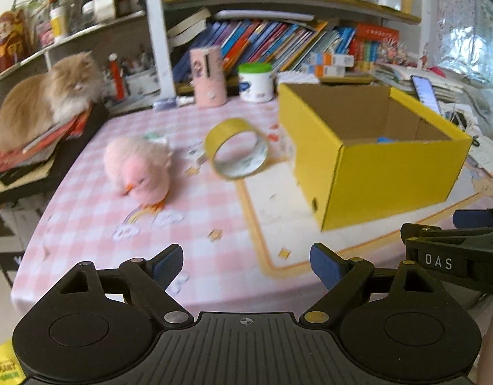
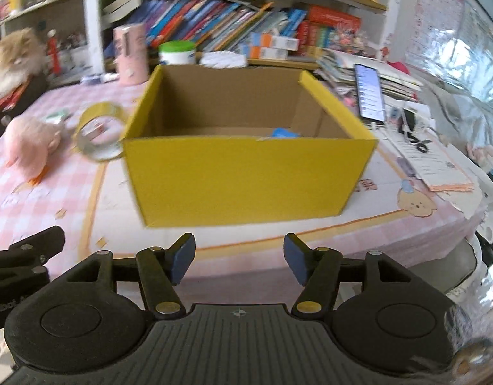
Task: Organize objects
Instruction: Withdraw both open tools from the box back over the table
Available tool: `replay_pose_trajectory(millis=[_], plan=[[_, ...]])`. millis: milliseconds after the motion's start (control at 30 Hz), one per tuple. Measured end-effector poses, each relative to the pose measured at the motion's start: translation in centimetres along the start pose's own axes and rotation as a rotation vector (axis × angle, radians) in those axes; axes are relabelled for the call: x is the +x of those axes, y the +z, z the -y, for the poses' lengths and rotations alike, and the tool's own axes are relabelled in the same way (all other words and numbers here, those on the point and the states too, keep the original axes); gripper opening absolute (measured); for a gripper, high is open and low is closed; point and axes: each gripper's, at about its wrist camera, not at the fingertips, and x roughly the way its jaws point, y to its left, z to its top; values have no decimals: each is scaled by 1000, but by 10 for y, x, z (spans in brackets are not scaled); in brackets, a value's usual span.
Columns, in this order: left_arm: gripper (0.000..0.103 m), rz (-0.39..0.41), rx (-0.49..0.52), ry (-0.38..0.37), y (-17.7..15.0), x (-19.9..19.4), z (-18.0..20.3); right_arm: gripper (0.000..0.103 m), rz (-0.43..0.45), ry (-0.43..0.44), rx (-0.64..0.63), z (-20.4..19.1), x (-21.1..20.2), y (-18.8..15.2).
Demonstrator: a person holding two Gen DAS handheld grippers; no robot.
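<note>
Yellow cardboard box (image 2: 246, 176) sits centre of the right wrist frame and right of centre in the left wrist frame, open top, on the desk (image 1: 86, 224) with its pink checked cloth. Something blue (image 2: 283, 133) already lies inside near the right end of the front wall; too little of it shows to name it.

Still out on the desk, left of the box: the pink plush chick (image 1: 139, 168) and the tape roll (image 1: 237, 149), which stands on edge, tilted, just beside the box's left wall. Whether it touches the wall cannot be told.

Left hand-held gripper (image 1: 246, 264) has its jaws spread wide with nothing between them, low in its frame and aimed toward the tape and chick. Right hand-held gripper (image 2: 239, 263) is also spread and empty, squared up on the box front.

Likely step: the left one goes for the next loose item.

- Tape is the closer pick for the left one. Best to pinch across the band wall, one pad inside the hole and one outside. Gripping across the full ring risks it rolling out.
- It stands on edge, so a nudge will probably roll it. Come in from above rather than from the side.
- Chick is soft, so squeeze at mid-body. It should take a sloppy grip.
- Clear the box rim before letting go, and drop away from the blue item.
- Cat (image 1: 44, 96) lies at the upper left of the frame on a stack of books, well apart from the work. Worth watching.
</note>
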Motion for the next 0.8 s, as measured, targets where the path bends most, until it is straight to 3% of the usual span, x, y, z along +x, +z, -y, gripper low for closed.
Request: replay_pose_trajectory(millis=[200,800], plan=[[89,-13,-32,31,-12,-12,-19,67,-7,57,-45,-25,-11,-10],[89,-8,-103,121,-34,-42,-71,68,7,185,-129,-82,-31,-18]])
